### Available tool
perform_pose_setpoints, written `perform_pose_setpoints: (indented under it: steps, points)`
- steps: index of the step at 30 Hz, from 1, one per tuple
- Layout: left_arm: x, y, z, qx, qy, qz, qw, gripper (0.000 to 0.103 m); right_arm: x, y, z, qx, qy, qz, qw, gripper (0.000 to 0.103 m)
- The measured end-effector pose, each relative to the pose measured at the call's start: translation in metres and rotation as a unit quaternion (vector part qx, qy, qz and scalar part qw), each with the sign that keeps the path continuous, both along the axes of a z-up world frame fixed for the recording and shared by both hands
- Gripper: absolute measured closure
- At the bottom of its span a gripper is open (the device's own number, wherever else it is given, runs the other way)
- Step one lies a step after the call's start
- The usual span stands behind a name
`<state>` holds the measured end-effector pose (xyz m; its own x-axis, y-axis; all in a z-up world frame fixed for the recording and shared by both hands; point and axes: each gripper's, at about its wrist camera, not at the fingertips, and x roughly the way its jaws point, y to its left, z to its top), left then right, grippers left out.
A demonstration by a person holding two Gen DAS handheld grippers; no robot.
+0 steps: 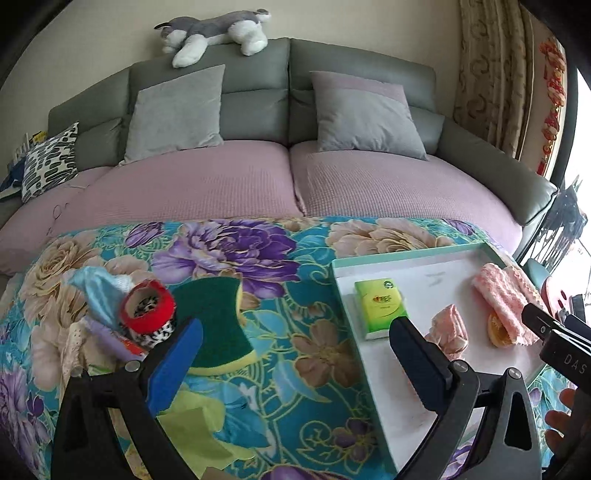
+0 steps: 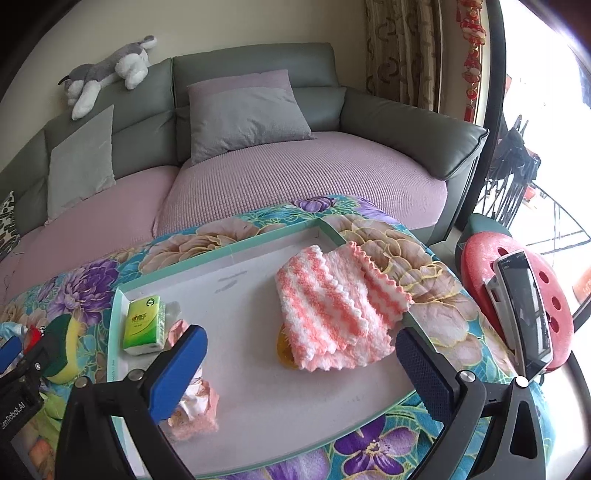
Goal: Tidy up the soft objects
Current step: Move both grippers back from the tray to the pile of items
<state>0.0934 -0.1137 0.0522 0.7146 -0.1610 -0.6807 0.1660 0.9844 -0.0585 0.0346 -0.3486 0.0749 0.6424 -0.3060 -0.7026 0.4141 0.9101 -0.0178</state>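
A white tray with a teal rim lies on the floral tablecloth. It holds a green tissue pack, a crumpled pink cloth and a folded pink-and-white knitted cloth that half covers an orange thing. My left gripper is open and empty, between the tray and a pile at the left with a green-and-yellow sponge, a red tape roll and a light blue cloth. My right gripper hangs open and empty above the tray, before the knitted cloth.
A grey sofa with lilac seat covers, grey cushions and a plush dog stands behind the table. A yellow-green cloth lies near the front. At the right, a red stool carries a phone.
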Motion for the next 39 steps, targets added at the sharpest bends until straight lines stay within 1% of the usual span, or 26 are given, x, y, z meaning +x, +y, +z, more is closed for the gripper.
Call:
perform_pose_setpoints:
  steps: [3,7,11,14,18,21,25,30,32,35,39]
  points:
    - [-0.005,0.024,-0.003,0.003,0.004,0.023,0.9997,0.002,0.001,0.018,-0.001,-0.001,0.006,0.015,1.0,0.0]
    - [-0.006,0.062,-0.004,0.002,0.002,0.068,0.9977,0.002,0.005,0.045,-0.002,-0.004,0.01,0.038,0.999,0.0]
    - [-0.004,0.095,-0.007,-0.009,0.01,0.109,0.994,0.002,0.012,0.068,-0.006,0.021,0.013,0.058,0.998,0.0]
    - [-0.004,0.115,-0.008,-0.017,0.017,0.13,0.9912,0.002,0.017,0.089,-0.011,0.041,0.016,0.082,0.996,0.0]
    - [-0.007,0.144,-0.006,-0.028,0.016,0.155,0.9874,0.002,0.022,0.124,-0.014,0.037,0.021,0.124,0.991,0.0]
    - [-0.012,0.176,-0.004,-0.031,0.011,0.195,0.9803,0.002,0.026,0.149,-0.016,0.039,0.022,0.152,0.987,0.0]
    - [-0.02,0.219,-0.006,-0.032,0.014,0.25,0.9676,0.002,0.03,0.182,-0.024,0.048,0.033,0.188,0.98,0.0]
    - [-0.031,0.26,-0.01,-0.03,0.021,0.295,0.9549,0.002,0.034,0.218,-0.033,0.054,0.047,0.22,0.973,0.0]
    - [-0.034,0.272,-0.013,-0.031,0.023,0.308,0.9507,0.002,0.035,0.23,-0.037,0.057,0.052,0.233,0.97,0.0]
    - [-0.036,0.283,-0.018,-0.033,0.028,0.317,0.9476,0.002,0.037,0.246,-0.041,0.05,0.06,0.247,0.966,0.0]
    - [-0.031,0.286,-0.026,-0.045,0.04,0.306,0.9503,0.002,0.038,0.26,-0.046,0.049,0.064,0.254,0.964,0.0]
